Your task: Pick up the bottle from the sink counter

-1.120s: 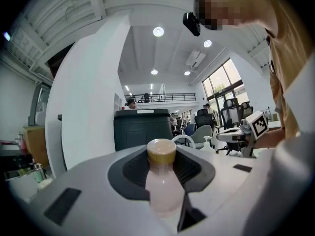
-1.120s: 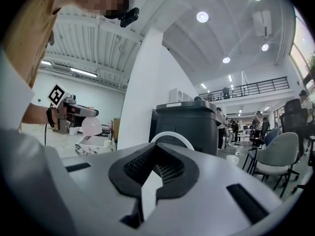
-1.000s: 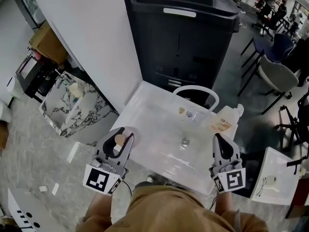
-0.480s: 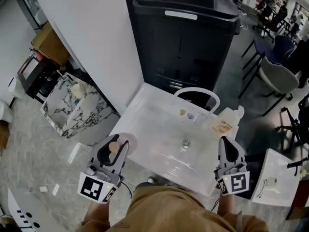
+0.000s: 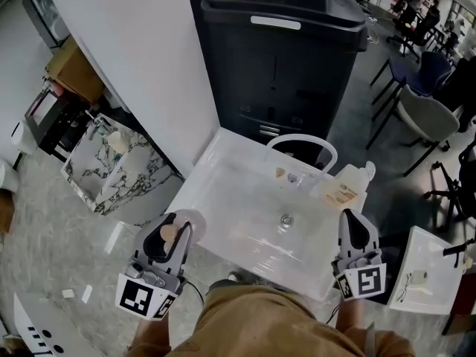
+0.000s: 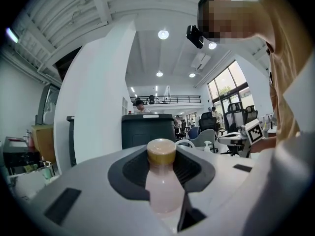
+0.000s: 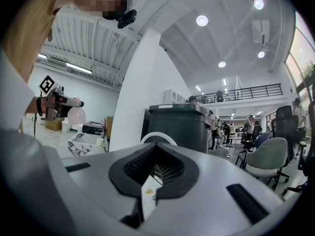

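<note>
Right now my left gripper (image 5: 168, 227) has its fingers (image 6: 74, 200) clamped on the pink bottle (image 6: 162, 188) by the white sink counter (image 5: 223, 195) corner. My right gripper (image 5: 355, 222) fingers sit together, empty.

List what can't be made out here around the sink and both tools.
- Bottle, lower body: left gripper view, covered by the jaws of the left tool that grips it.
- Pump bottle, label print: head view, too small to read.
- Floor below the sink: head view, hidden by the basin and the person's shirt.
</note>
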`<state>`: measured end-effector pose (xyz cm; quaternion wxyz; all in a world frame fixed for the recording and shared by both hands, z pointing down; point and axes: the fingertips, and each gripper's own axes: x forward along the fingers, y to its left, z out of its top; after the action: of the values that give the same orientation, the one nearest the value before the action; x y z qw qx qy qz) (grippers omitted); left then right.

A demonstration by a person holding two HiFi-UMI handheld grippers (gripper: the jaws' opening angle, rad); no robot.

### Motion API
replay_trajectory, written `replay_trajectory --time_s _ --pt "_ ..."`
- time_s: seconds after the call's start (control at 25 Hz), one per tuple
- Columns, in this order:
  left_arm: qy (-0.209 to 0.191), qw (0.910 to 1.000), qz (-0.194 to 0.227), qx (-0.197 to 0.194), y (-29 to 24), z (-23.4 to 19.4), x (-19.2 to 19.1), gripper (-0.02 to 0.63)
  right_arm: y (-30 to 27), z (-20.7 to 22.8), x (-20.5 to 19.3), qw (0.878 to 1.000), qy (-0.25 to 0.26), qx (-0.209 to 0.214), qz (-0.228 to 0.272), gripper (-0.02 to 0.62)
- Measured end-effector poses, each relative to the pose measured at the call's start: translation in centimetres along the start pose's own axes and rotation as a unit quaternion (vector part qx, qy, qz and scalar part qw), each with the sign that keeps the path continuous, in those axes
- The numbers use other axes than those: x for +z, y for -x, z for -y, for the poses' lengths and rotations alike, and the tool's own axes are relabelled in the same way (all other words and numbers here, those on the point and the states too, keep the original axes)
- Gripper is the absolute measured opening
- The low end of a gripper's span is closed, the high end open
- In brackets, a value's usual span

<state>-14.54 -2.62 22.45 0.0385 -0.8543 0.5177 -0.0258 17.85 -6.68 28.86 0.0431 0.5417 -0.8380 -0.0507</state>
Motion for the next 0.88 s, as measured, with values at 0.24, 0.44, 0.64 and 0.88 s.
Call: replay_trajectory --time_s 0.24,0.44,0.64,0.88 --pt "0.002 1.0000 0.000 0.003 0.9 -0.4 0.0 0.124 -0.2 -0.3 0.4 1.000 0.001 0.002 0.003 0.005" --pt "0.006 1.0000 0.003 0.007 1.5 -0.7 0.1 0.125 -0.4 -0.7 0.7 1.000 0.003 0.006 0.001 0.005" --pt "0.007 0.9999 0.006 0.012 2.0 -1.2 0.3 0.124 -0.3 -1.0 1.1 1.000 0.008 0.007 0.001 0.005" --pt "0.007 0.9998 0.013 0.016 2.2 -1.3 0.6 0.124 -0.2 -1.2 1.3 1.000 0.011 0.008 0.001 0.005"
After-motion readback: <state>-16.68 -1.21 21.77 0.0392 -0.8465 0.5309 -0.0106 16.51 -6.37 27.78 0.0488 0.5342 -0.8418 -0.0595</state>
